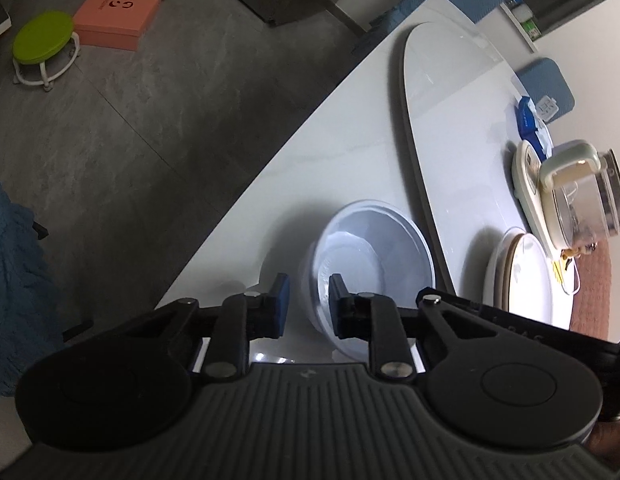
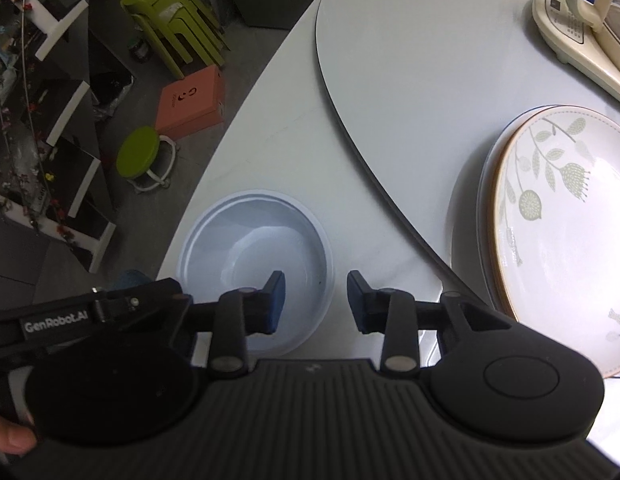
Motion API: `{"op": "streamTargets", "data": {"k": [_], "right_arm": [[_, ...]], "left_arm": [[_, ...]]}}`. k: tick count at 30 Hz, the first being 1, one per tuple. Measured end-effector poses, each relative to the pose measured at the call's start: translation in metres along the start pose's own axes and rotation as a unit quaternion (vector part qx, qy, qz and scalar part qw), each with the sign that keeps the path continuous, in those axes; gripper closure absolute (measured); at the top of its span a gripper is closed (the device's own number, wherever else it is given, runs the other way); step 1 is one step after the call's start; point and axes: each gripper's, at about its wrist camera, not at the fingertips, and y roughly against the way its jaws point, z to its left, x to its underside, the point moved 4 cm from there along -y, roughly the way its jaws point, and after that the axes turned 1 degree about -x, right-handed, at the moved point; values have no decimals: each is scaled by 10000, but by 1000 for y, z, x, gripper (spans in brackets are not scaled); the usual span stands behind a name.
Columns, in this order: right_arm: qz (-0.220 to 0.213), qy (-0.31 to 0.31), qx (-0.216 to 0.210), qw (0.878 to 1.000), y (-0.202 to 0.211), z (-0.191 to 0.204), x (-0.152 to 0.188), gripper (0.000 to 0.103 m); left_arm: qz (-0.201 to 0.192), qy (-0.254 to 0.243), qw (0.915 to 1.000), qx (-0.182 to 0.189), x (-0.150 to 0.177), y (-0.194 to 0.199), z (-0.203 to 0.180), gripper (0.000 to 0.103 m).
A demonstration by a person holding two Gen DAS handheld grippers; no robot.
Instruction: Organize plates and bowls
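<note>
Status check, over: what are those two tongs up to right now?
Left tongs astride rim of white plastic bowl, not clamped. Right tongs astride opposite rim, open. Stacked leaf-patterned plates alongside, clear of both.

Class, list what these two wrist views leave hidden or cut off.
- Left wrist view: the white bowl's near rim, behind the left gripper.
- Right wrist view: the leaf-patterned plate, cut off by the right edge.
- Both views: how many plates lie stacked beneath it; only rims show.

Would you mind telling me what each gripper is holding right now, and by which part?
Nothing is clearly held. Each gripper, left and right, straddles the rim of the white bowl, one finger inside and one outside, with gaps still showing at the pads.
</note>
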Motion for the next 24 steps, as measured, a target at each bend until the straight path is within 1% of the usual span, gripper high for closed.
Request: {"op": "streamTargets", "data": {"k": [3, 5, 8, 10, 12, 17, 24], "right_arm": [[31, 20, 55, 10000, -8, 1, -1, 70], [76, 1, 49, 10000, -13, 0, 0, 73], [154, -28, 58, 9999, -19, -2, 1, 82], [238, -26, 54, 9997, -21, -2, 1, 89], [202, 94, 116, 9997, -19, -1, 0, 91], [172, 80, 65, 9998, -12, -2, -3, 91], [14, -19, -96, 10000, 19, -8, -3, 91]], "left_arm": [[42, 17, 10000, 12, -2, -7, 3, 82], [86, -3, 10000, 40, -2, -10, 3, 84], [178, -47, 9998, 76, -3, -15, 3, 87], [256, -37, 9996, 143, -3, -16, 1, 88], [288, -125, 9995, 89, -3, -16, -2, 88], [292, -49, 9994, 166, -2, -10, -6, 88], [265, -28, 9993, 277, -2, 13, -14, 88]]}}
